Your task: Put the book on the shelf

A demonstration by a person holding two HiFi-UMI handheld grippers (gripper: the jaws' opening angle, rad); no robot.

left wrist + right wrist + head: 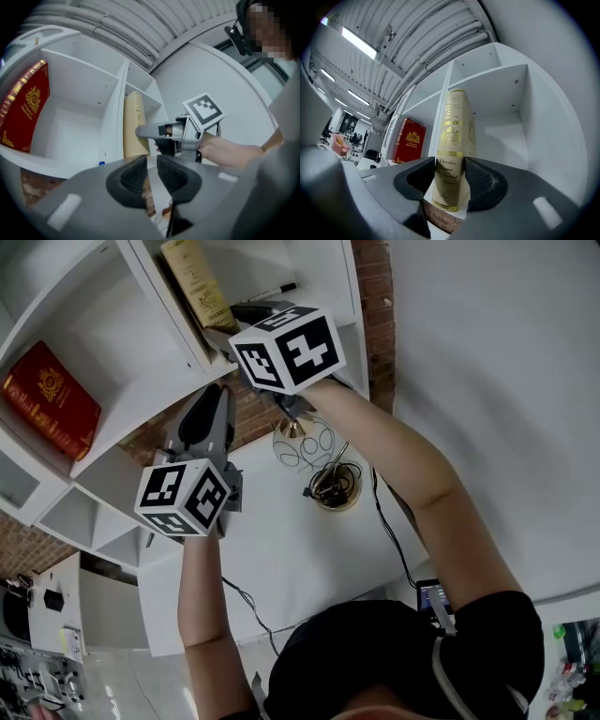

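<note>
Person stands below the unit with both arms raised, a table (281, 559) with a tangle of cables under the elbows. Left gripper (151, 164) hangs lower and nearer, jaws almost together with a thin slit between them and nothing in it; it takes no part at present. Right gripper (451, 171) is up at the shelf (506, 108), level with the front lip, and its pads look to be clamped on either side of the book (457, 126), low down near the foot of the spine. The book is tan with gilt lettering. It stands on end inside the compartment just right of a white divider, close against it and tipped a little, its foot at the front edge. Judged hardbound: stiff, will not sag, fair weight for one grip, and the smooth cover may slide under the pads. Tall and narrow, so likely to topple if pushed high; a hold across the boards low by the spine seems soundest. Beyond, one bay to the left, a red book (52, 413) leans on its own, well apart.
</note>
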